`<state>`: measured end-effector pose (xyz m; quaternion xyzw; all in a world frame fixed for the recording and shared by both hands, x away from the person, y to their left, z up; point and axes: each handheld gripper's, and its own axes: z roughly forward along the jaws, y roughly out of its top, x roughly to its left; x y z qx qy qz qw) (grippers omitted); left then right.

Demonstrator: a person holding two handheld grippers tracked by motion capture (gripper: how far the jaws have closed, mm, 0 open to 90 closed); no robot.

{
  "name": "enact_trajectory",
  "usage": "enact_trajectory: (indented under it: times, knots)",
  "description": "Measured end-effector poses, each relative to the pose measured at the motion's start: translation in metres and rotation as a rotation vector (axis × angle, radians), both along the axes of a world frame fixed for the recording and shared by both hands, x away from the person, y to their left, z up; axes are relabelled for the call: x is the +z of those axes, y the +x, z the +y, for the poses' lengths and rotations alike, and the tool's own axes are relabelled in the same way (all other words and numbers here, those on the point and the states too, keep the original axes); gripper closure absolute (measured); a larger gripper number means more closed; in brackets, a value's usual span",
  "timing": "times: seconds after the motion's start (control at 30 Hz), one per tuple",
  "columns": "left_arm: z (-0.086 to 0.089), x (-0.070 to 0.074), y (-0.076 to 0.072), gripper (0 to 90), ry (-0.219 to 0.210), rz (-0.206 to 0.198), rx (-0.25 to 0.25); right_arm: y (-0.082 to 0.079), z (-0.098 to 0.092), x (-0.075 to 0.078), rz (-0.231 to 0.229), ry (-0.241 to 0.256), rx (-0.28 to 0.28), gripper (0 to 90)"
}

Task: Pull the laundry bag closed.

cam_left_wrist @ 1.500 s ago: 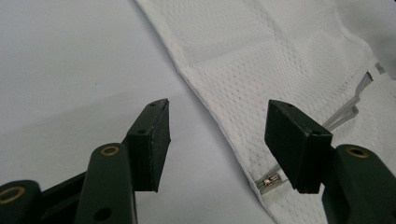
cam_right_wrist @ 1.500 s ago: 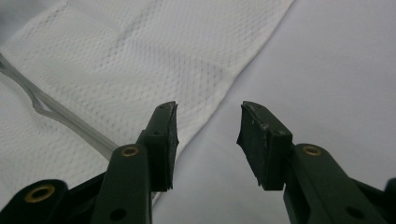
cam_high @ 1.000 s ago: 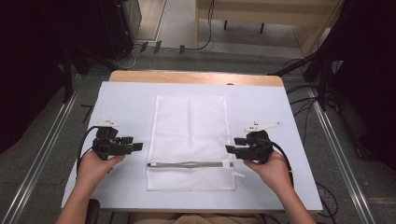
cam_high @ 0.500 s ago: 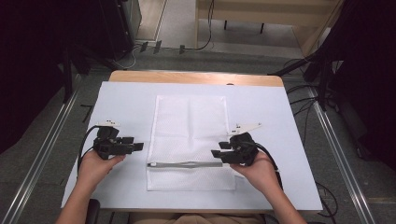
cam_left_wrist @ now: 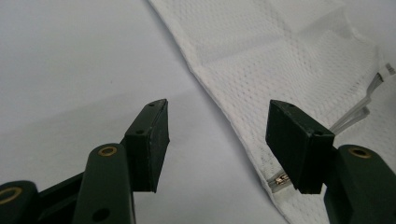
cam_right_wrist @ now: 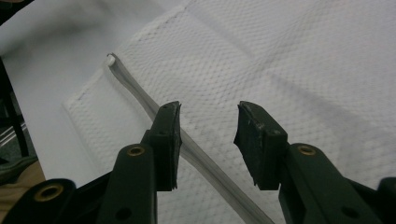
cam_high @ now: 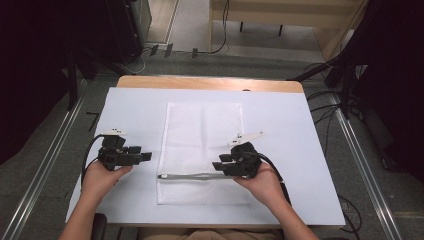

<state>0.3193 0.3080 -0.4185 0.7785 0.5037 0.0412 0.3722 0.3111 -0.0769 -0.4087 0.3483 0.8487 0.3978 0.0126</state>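
A white mesh bag [cam_high: 202, 145] lies flat in the middle of the table, with a grey zipper [cam_high: 192, 176] running across it near the front edge. My right gripper [cam_high: 218, 165] hovers open over the right part of the bag, and the zipper [cam_right_wrist: 140, 95] passes between and under its jaws in the right gripper view [cam_right_wrist: 206, 128]. My left gripper [cam_high: 146, 156] is open just left of the bag's left edge. In the left gripper view [cam_left_wrist: 217, 130] the bag's edge [cam_left_wrist: 243, 84] runs between the jaws and the zipper end [cam_left_wrist: 279, 179] lies by the right jaw.
A white sheet [cam_high: 300, 150] covers the wooden table [cam_high: 210, 83]. Dark stands and cables [cam_high: 330, 95] lie on the floor around it. A metal rail [cam_high: 45, 165] runs along the left side.
My right gripper has moved left from beside the bag's right edge to over the bag, above the zipper. The left gripper has stayed in place.
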Motion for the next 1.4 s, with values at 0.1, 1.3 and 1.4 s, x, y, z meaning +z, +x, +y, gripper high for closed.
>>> enact_trajectory:
  times: [0.1, 1.3, 1.4]
  knots:
    - [0.001, 0.002, 0.0, 39.9, -0.02, -0.003, 0.0, -0.003, 0.008, 0.0, 0.002, 0.008, 0.012, 61.0]
    - [0.003, 0.0, -0.005, 40.7, 0.017, -0.032, 0.01, -0.007, 0.094, -0.023, 0.051, -0.005, 0.168, 71.6]
    - [0.004, 0.001, -0.004, 41.5, 0.012, -0.033, 0.008, -0.008, 0.1, -0.022, 0.053, 0.005, 0.186, 72.7]
